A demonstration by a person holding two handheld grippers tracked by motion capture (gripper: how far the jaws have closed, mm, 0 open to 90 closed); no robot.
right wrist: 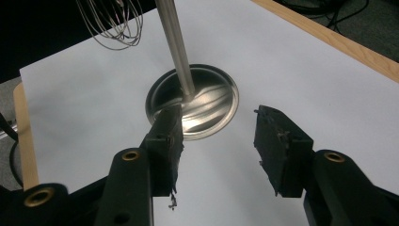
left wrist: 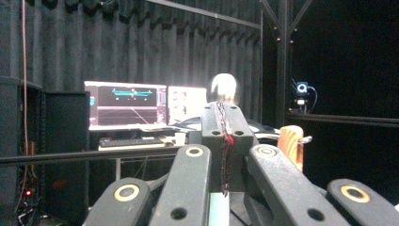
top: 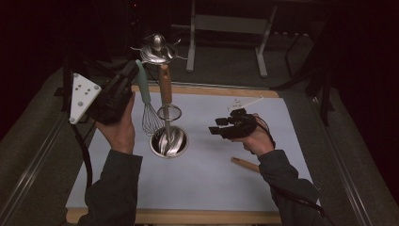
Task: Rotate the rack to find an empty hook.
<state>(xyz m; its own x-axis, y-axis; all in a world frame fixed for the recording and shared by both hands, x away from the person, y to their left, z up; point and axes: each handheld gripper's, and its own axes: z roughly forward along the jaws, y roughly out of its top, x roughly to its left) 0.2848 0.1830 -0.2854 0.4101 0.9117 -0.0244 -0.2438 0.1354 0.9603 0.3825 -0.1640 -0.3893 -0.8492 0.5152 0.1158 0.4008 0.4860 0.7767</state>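
A metal utensil stand rises from a round steel base (top: 181, 144) on the white mat, with a hooked top (top: 157, 49). A wooden-handled utensil (top: 165, 87) hangs from it. Held up at the left, my left gripper (top: 134, 67) is shut on the upper end of the teal handle of a whisk (top: 148, 117), which hangs beside the stand. In the left gripper view, the closed jaws (left wrist: 225, 117) point at the stand's blurred top knob (left wrist: 223, 87). My right gripper (top: 217, 127) is open and holds nothing. Seen from the right gripper view (right wrist: 216, 141), it faces the base (right wrist: 221, 84) and pole (right wrist: 176, 52).
A second wooden handle (top: 244, 164) lies on the mat (top: 211, 188) by the person's right forearm. The table's wooden edge (top: 188, 216) runs along the front. A metal frame (top: 226, 23) stands beyond the table. Lit monitors (left wrist: 127, 103) glow far off.
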